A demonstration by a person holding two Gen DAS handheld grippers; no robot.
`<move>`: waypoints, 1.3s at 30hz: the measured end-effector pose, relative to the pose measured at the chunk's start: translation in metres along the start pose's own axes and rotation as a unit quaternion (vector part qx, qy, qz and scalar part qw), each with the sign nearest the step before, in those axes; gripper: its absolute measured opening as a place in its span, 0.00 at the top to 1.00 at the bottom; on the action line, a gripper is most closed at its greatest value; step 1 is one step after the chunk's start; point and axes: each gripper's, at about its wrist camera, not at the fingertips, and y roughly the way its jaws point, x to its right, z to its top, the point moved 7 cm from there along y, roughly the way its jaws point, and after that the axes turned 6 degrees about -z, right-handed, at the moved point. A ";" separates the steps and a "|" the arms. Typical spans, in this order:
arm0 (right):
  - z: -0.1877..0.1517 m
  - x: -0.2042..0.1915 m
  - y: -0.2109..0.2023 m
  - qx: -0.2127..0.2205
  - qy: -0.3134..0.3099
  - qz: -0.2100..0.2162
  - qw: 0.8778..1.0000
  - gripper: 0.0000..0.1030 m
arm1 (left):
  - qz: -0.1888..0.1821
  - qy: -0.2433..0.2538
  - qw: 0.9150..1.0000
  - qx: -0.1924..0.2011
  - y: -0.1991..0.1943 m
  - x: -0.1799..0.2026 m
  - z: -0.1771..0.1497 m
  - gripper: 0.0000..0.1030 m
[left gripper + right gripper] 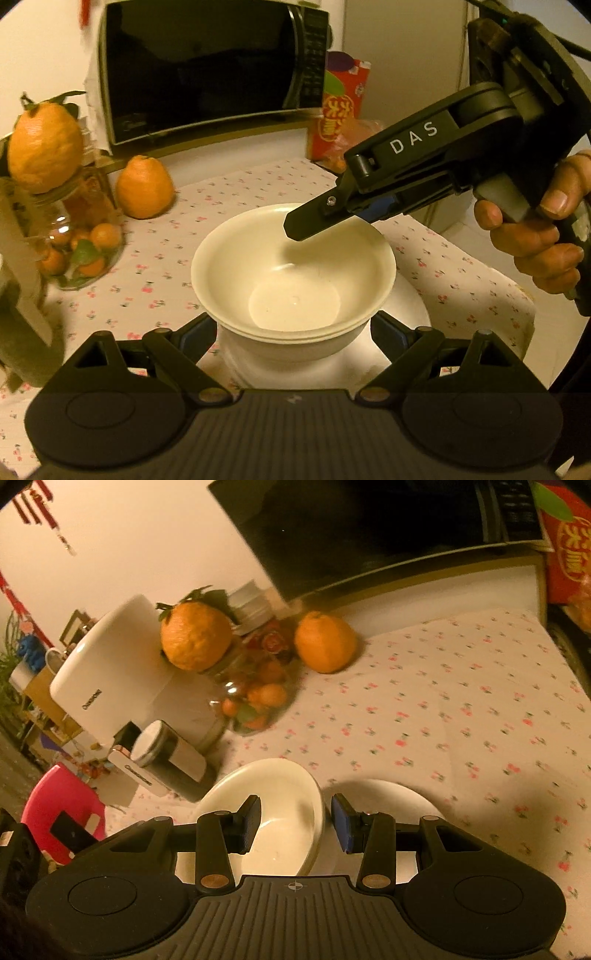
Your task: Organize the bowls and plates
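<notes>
A stack of nested white bowls (291, 280) stands over a white plate (410, 306) on the flowered tablecloth. My left gripper (291, 317) is spread wide, its fingers lying against both sides of the stack's lower bowls. My right gripper (299, 230), held by a hand (535, 236), reaches in from the right over the top bowl's far rim. In the right wrist view that gripper (295, 812) straddles the bowl's rim (317, 812): one pad inside the bowl, one outside, both clear of it. The plate (399, 797) shows beneath.
A black microwave (207, 70) stands at the back beside a red package (340, 110). On the left are a loose orange (144, 188) and a glass jar of small fruit (81, 240) topped by another orange (44, 144). White appliance (110, 664), dark canister (162, 760). The table ends at right (517, 295).
</notes>
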 end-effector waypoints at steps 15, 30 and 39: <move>-0.012 0.030 -0.002 -0.009 0.008 -0.038 0.999 0.60 | -0.004 0.024 0.999 -0.029 0.025 0.020 -0.006 0.14; -0.017 0.043 0.014 -0.018 0.021 -0.046 0.999 0.60 | 0.000 0.033 0.999 -0.042 0.039 0.021 -0.009 0.13; -0.015 0.042 0.011 -0.008 0.016 -0.047 0.999 0.39 | 0.001 -0.009 0.998 -0.057 0.034 0.013 -0.008 0.04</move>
